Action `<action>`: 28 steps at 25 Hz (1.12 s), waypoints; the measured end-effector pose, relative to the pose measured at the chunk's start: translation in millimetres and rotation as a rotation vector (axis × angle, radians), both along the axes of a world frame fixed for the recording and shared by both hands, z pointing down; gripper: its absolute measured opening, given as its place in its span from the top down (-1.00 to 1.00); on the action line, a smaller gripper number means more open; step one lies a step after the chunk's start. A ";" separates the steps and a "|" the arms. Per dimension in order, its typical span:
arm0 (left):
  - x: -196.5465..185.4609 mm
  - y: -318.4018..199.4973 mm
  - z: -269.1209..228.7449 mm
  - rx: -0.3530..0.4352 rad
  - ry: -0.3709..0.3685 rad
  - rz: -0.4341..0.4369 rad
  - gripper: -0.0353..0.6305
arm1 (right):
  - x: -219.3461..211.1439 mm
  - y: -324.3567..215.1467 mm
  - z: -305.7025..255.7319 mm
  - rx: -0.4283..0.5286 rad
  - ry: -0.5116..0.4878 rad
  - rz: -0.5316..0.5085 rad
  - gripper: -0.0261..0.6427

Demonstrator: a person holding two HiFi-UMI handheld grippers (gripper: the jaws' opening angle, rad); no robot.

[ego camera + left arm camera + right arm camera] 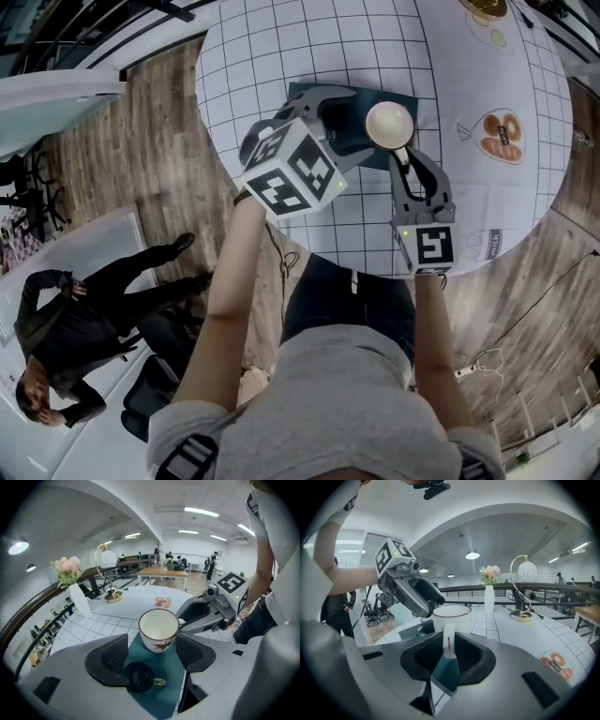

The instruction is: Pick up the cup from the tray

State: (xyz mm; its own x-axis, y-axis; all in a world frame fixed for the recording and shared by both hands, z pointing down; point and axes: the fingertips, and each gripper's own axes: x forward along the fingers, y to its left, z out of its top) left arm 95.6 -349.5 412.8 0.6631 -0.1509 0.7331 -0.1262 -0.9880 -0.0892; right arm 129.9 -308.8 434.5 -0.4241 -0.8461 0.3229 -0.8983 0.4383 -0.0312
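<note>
A white cup [389,124] with a brown rim and a leaf print [158,630] stands over the teal tray [309,94]. Its handle [448,641] sits upright between the pads of my right gripper [448,649], which is shut on it; that gripper [401,157] reaches in from the near side. My left gripper [152,645] is open, its black pads [115,654] on either side of the cup's base with a gap on the left. A small dark cup [138,677] lies on the tray [174,691] between the left jaws.
The round table [487,56] has a white gridded cloth with a doughnut print [502,136]. A white vase of flowers [489,595] and a globe lamp [521,590] stand farther back. A person in black [75,323] sits on the wooden floor side, left.
</note>
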 end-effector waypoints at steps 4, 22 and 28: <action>7.4 4.3 5.0 -0.032 -0.014 0.046 -0.08 | -1.3 -1.9 -6.0 0.052 0.003 -0.054 0.73; 22.8 13.4 24.7 -0.026 -0.071 0.114 -0.12 | 2.5 -0.7 -9.1 0.096 -0.011 -0.214 0.74; 23.1 13.2 21.7 0.015 -0.093 0.104 -0.12 | 2.9 -1.5 -11.3 0.108 -0.021 -0.205 0.74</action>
